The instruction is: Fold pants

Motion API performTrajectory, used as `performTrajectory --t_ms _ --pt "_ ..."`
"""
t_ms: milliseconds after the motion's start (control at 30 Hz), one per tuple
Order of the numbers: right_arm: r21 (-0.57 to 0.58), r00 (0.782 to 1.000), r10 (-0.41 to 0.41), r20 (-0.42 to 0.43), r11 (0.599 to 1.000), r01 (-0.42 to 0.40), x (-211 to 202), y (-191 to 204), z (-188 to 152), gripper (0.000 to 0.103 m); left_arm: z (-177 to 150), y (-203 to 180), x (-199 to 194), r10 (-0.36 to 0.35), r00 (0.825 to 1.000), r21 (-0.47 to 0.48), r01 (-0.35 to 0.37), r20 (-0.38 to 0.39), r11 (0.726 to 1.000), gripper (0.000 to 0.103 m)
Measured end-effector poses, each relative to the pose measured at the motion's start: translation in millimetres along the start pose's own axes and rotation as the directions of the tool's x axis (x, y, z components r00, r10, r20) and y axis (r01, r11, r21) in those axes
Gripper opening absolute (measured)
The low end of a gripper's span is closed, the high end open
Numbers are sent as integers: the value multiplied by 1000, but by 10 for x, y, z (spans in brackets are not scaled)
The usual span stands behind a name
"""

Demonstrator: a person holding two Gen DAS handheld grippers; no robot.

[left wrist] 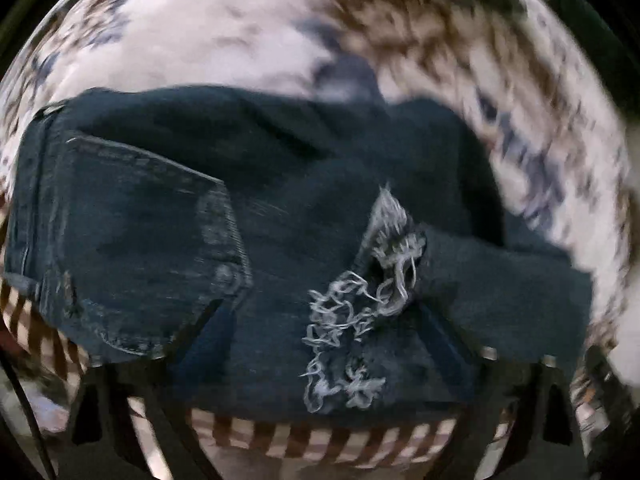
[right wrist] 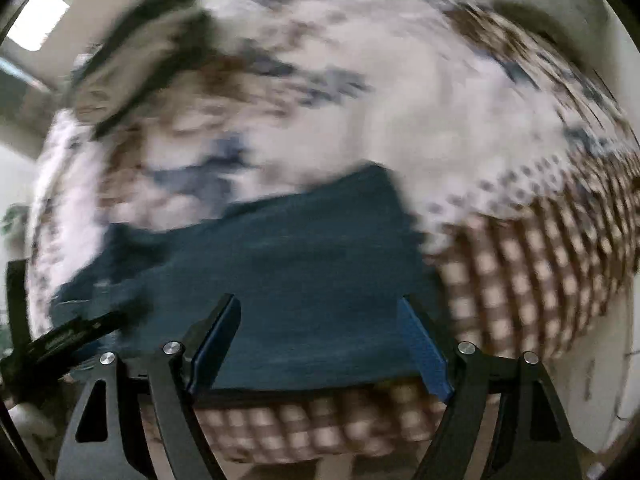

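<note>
Dark blue denim pants (left wrist: 280,208) with frayed hem, folded on white floral bedspread (left wrist: 224,32) with brown checked border. Left gripper (left wrist: 320,320) spread over denim; right gripper (right wrist: 320,336) spread, nothing pinched.

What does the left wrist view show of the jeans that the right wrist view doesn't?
Left wrist only: a stitched back pocket and a frayed tear with loose pale threads, lying between the left gripper jaws.

Right wrist only: a plain, flat stretch of denim under the right gripper, the other gripper's dark body at the left edge, and a bright window.

Both: the dark jeans on a patterned bedspread with a brown checked border, jaws apart, heavy blur.
</note>
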State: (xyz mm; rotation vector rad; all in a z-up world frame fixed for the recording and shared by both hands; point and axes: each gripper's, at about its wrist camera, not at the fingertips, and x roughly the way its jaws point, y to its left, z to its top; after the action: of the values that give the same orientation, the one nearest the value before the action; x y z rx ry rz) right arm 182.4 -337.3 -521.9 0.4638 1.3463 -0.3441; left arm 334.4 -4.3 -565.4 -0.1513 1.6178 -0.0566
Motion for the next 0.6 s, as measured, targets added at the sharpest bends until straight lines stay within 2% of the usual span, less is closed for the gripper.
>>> performTrajectory --t_ms 67,100,133,200,267,367,400,433,500,533,600 --pt "-7 997 -58 -56 998 58 198 -160 28 83 -33 -107 25 23 1000 46 -24 11 999 70" --pt "-22 993 -85 -79 996 83 281 -222 29 83 -74 -156 14 48 998 80 -51 30 996 58" --pt "-43 989 -108 -102 994 104 373 -271 24 83 -113 -183 15 56 998 105 -60 37 993 40" --pt "-67 985 -127 -117 991 120 494 -314 32 83 -195 -180 56 52 998 122 -54 22 991 22" --pt "-57 983 -121 -136 992 114 603 -375 41 84 -273 -127 89 40 999 146 -43 29 988 20" --pt "-26 981 -103 -167 995 100 689 -426 92 84 -298 -27 39 9 1000 112 -11 21 994 20" --pt "-34 980 -111 -168 994 107 693 -428 116 84 -282 37 9 -38 999 71 37 9 997 23" --pt "-48 980 -117 -163 993 111 679 -408 132 84 -262 112 -9 -101 995 14 101 -9 995 33" --pt "-64 980 -115 -162 992 106 676 -360 194 84 -244 184 -18 -198 980 -56 196 -29 979 43" --pt "-69 980 -111 -167 993 100 668 -327 232 84 -252 167 -20 -195 980 -45 194 -28 980 43" --pt "-82 977 -110 -182 992 97 698 -291 232 84 -317 44 26 -101 994 60 104 -38 993 43"
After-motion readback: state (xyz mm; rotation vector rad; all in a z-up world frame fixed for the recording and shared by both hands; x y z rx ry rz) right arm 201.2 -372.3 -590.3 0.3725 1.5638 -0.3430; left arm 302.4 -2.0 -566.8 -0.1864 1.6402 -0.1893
